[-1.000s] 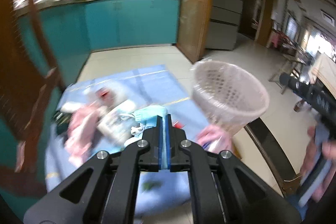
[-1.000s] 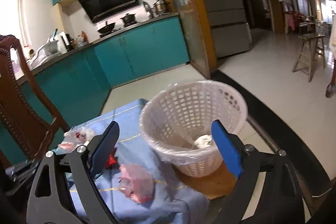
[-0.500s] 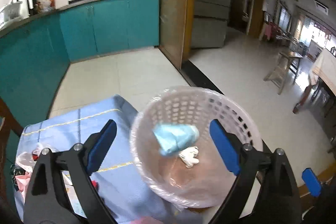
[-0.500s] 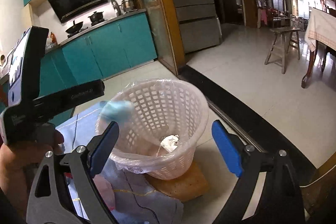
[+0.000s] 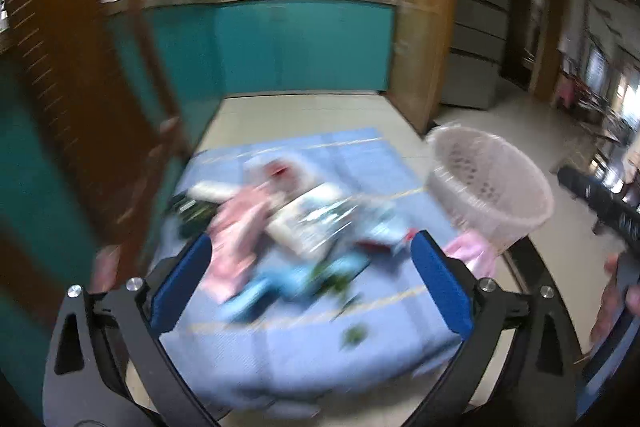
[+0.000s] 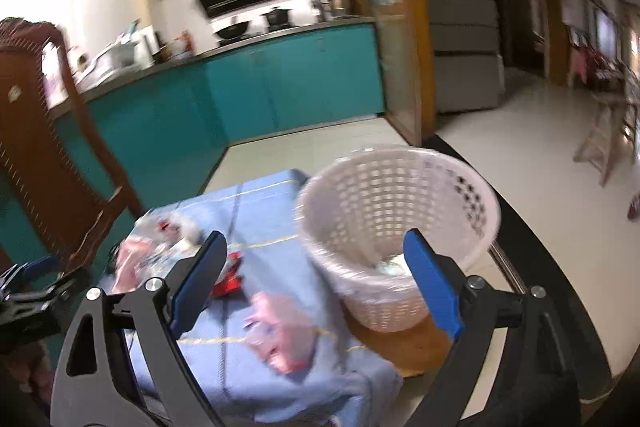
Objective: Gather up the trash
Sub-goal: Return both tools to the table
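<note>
My left gripper [image 5: 308, 275] hovers over a blue cloth [image 5: 352, 155] strewn with trash; its jaws are opening wide and nothing sits between the pads. In its blurred view lie a pink bag [image 5: 240, 227], a white wrapper [image 5: 312, 219], a light blue piece [image 5: 280, 283] and green scraps [image 5: 354, 335]. The white lattice basket [image 5: 488, 187] stands at the cloth's right edge. My right gripper [image 6: 316, 275] is open and empty in front of the basket [image 6: 396, 203], which holds some pale trash [image 6: 390, 263]. A red wrapper [image 6: 230, 277] and a pink bag [image 6: 280, 331] lie near it.
The basket rests on a low wooden stool [image 6: 400, 343]. A brown carved chair [image 6: 48, 131] stands to the left of the cloth. Teal kitchen cabinets [image 6: 288, 83] run behind, and tiled floor [image 6: 540, 131] stretches to the right.
My left gripper, first shut on a light blue piece, swung over the basket, opened and dropped it in, then swung back over the cloth. My right gripper stayed open and shifted slightly.
</note>
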A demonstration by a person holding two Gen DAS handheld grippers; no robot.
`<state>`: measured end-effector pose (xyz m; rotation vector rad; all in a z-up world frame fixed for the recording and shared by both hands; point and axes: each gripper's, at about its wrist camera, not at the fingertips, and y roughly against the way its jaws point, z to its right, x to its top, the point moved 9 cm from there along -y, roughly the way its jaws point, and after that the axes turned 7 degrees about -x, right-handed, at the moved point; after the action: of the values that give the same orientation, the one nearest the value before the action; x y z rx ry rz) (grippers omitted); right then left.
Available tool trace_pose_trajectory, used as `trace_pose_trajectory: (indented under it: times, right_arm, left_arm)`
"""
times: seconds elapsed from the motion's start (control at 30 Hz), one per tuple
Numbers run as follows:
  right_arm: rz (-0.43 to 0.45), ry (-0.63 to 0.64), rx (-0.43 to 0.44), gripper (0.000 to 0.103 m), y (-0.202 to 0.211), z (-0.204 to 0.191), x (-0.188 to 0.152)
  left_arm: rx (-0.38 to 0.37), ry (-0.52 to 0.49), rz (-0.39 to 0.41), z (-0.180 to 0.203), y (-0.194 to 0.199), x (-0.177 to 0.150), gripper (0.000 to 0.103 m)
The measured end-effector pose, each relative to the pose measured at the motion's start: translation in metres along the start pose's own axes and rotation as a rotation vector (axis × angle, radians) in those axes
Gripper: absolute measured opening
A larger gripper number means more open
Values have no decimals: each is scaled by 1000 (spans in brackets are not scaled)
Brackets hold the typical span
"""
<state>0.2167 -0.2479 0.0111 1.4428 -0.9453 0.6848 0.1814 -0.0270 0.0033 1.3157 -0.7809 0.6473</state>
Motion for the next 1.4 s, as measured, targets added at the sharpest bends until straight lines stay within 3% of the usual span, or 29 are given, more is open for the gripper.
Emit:
trace_pose_trajectory:
  times: [0.1, 0.2, 0.33, 0.57, 0.8, 1.4]
  right_arm:
    - [-17, 45, 35, 88, 6, -28, -13]
    - [-5, 104, 66, 88, 19, -55, -28]
    - [19, 152, 86, 88, 34, -73, -43]
    - [30, 114, 124, 88, 57, -66, -62]
    - [9, 49, 122, 88, 48, -53, -60]
    - [1, 80, 92, 88, 41, -50, -62]
  left_arm:
    - [40, 54, 8, -32, 20, -34, 99]
    - [58, 74, -36, -39, 22, -52, 99]
    - [59, 85, -20, -44, 37, -68, 99]
    - [57, 45, -21, -32, 33, -74, 99]
    - [45, 16, -49, -15, 17, -78, 99]
    - [9, 31, -91, -2, -2, -84, 99]
